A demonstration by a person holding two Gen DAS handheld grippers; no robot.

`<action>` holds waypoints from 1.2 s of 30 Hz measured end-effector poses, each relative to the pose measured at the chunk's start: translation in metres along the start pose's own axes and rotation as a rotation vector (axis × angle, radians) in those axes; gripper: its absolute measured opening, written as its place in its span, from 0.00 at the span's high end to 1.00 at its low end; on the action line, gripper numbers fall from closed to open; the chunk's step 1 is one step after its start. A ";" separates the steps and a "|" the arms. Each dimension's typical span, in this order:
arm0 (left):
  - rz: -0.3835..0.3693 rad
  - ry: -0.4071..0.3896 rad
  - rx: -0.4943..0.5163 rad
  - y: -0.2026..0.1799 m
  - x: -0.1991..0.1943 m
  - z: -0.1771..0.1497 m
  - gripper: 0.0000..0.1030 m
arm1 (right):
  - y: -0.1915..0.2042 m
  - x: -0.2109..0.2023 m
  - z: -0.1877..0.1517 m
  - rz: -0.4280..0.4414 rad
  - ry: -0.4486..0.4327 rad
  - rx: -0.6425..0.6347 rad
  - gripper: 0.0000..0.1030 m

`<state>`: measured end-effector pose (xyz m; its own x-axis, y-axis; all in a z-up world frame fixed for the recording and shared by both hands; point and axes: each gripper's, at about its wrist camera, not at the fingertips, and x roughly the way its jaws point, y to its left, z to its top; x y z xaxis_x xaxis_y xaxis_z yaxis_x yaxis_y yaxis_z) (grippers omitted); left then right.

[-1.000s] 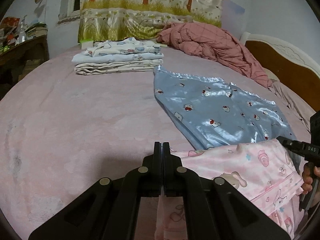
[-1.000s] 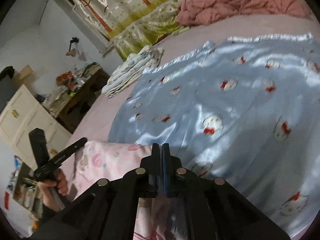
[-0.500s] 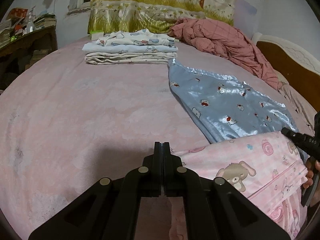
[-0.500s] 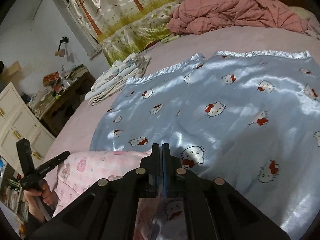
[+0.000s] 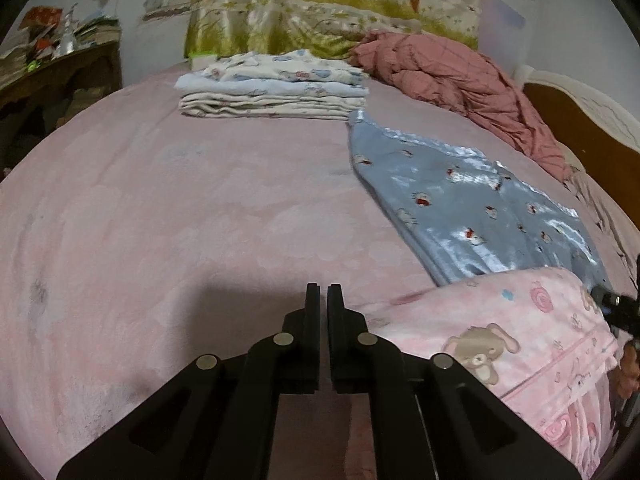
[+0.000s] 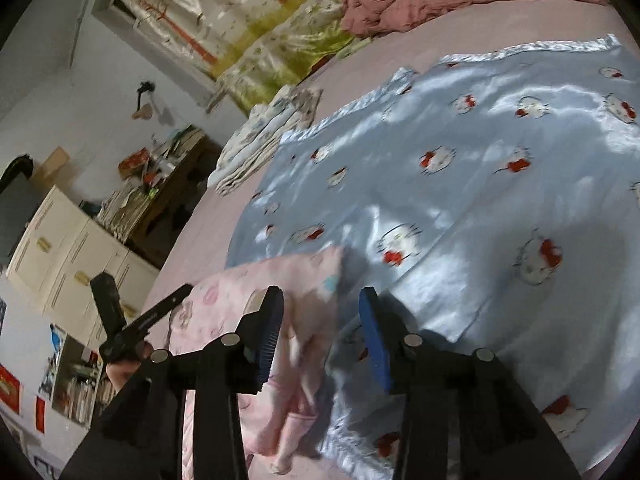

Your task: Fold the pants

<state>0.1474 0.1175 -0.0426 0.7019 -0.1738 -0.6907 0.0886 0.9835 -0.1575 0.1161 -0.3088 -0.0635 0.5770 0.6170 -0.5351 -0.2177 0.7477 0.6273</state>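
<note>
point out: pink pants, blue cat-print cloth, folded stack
pink pants (image 5: pixel 520 344), left wrist view: on the bear print.
blue cat-print cloth (image 6: pixel 460 200), right wrist view: on its shiny middle.
folded stack (image 5: pixel 272 96), left wrist view: on its front edge.

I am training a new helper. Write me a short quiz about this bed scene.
1. True or false: the pants lie partly over the blue cloth.
2. Where is the folded stack? A: on the bed, near the curtain; B: in a basket; C: on a chair.
3. Fill in: the blue cloth bears ____ faces.
Key: 1 true; 2 A; 3 cat.
</note>
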 end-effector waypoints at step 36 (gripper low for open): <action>-0.069 0.048 0.150 -0.047 -0.064 -0.074 0.61 | 0.061 -0.053 -0.082 -0.251 -0.141 -0.295 0.55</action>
<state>0.0461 0.0788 -0.0435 0.6560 -0.2402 -0.7155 0.2428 0.9648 -0.1012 0.0078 -0.2754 -0.0435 0.7384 0.3820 -0.5557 -0.2606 0.9217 0.2873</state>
